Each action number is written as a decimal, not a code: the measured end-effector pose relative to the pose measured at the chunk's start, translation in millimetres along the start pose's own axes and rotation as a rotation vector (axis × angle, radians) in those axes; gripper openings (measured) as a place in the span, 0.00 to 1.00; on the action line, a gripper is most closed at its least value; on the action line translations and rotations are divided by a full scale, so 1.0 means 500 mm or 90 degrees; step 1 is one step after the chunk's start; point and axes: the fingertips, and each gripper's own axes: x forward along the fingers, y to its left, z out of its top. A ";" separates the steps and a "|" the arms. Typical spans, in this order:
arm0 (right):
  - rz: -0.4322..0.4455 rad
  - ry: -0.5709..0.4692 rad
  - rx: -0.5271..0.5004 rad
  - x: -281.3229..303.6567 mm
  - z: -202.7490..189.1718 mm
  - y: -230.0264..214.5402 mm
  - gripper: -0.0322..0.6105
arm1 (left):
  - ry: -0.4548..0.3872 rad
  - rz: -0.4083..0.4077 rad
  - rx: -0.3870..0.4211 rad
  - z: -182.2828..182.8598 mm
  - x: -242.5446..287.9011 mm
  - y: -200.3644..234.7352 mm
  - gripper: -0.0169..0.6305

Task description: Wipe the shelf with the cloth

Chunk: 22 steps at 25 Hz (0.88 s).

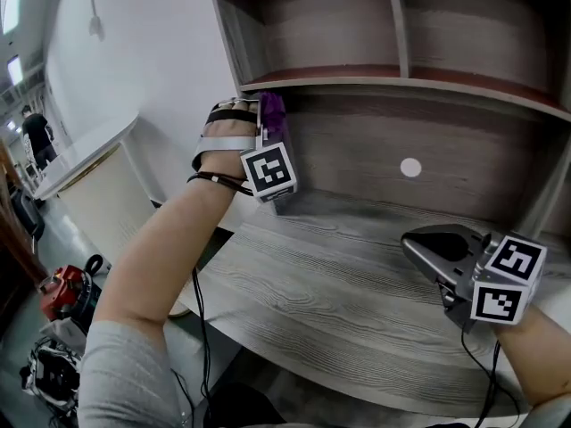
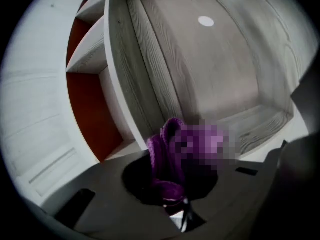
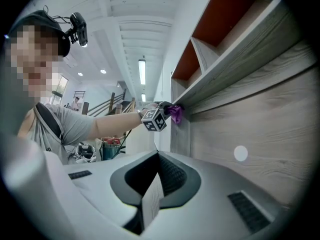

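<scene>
A purple cloth [image 1: 272,112] is bunched in my left gripper [image 1: 266,125], which is shut on it. The cloth is pressed against the left end of the grey wooden shelf board's front edge [image 1: 428,86]. In the left gripper view the cloth [image 2: 167,154] fills the jaws, with the shelf edge [image 2: 120,84] just beyond. My right gripper [image 1: 421,244] hangs low over the desk top at the right, shut and empty. The right gripper view shows its pads [image 3: 152,196] together, with the left gripper [image 3: 155,118] and cloth [image 3: 175,112] far off.
Above the board are red-brown compartments split by an upright divider [image 1: 397,20]. A white round sticker [image 1: 410,168] sits on the back panel. The grey desk top [image 1: 339,283] lies below. A white counter [image 1: 89,154] and red equipment [image 1: 61,292] stand at the left.
</scene>
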 end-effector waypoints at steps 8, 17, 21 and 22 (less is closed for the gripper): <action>0.000 -0.003 0.000 -0.005 0.003 0.005 0.08 | 0.037 -0.036 0.067 -0.017 0.025 -0.055 0.13; -0.017 0.007 0.003 -0.021 -0.003 0.025 0.08 | -0.019 -0.252 0.179 0.061 -0.103 -0.413 0.14; -0.028 0.015 0.004 -0.023 -0.002 0.037 0.08 | -0.023 -0.403 0.120 0.070 -0.147 -0.510 0.14; -0.030 0.016 0.004 -0.022 0.000 0.039 0.08 | -0.025 -0.439 0.083 0.072 -0.149 -0.520 0.14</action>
